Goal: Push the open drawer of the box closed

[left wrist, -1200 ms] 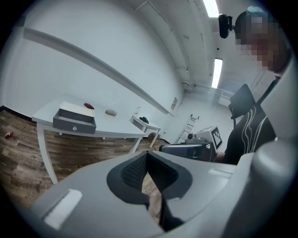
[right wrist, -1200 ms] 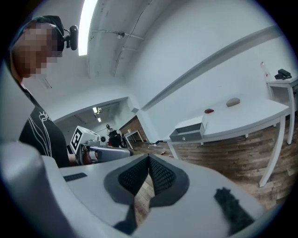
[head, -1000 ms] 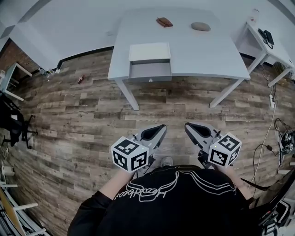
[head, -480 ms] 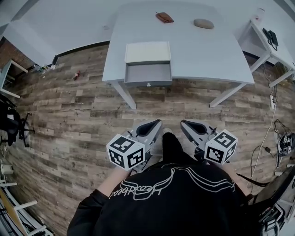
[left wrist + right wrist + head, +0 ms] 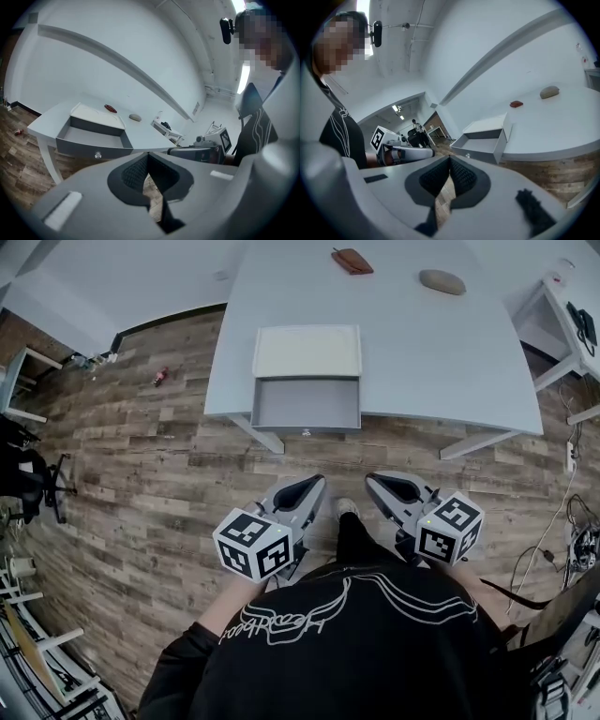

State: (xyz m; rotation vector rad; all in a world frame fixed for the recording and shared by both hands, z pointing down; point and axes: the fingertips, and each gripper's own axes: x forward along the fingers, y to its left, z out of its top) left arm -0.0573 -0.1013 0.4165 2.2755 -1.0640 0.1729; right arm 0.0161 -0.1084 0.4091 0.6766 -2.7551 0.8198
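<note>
A white box [image 5: 307,351] sits at the near edge of the pale table [image 5: 441,352]. Its grey drawer [image 5: 306,405] is pulled out toward me, empty, with a small knob [image 5: 306,432] on its front. My left gripper [image 5: 314,483] and right gripper [image 5: 374,479] hang side by side over the wooden floor, short of the table and touching nothing. Both are shut with nothing between the pads. The left gripper view has the left gripper [image 5: 148,154] below the drawer [image 5: 93,139]. In the right gripper view the right gripper [image 5: 450,159] points toward the drawer [image 5: 482,145].
On the far side of the table lie a red-brown object [image 5: 352,261] and a grey oval thing [image 5: 442,281]. The front table legs [image 5: 267,436] stand beside the drawer. A smaller table [image 5: 572,324] is at the right, cables [image 5: 553,531] on the floor.
The table and open drawer have come closer and lower in the head view. Both grippers have moved forward toward the table together, still shut.
</note>
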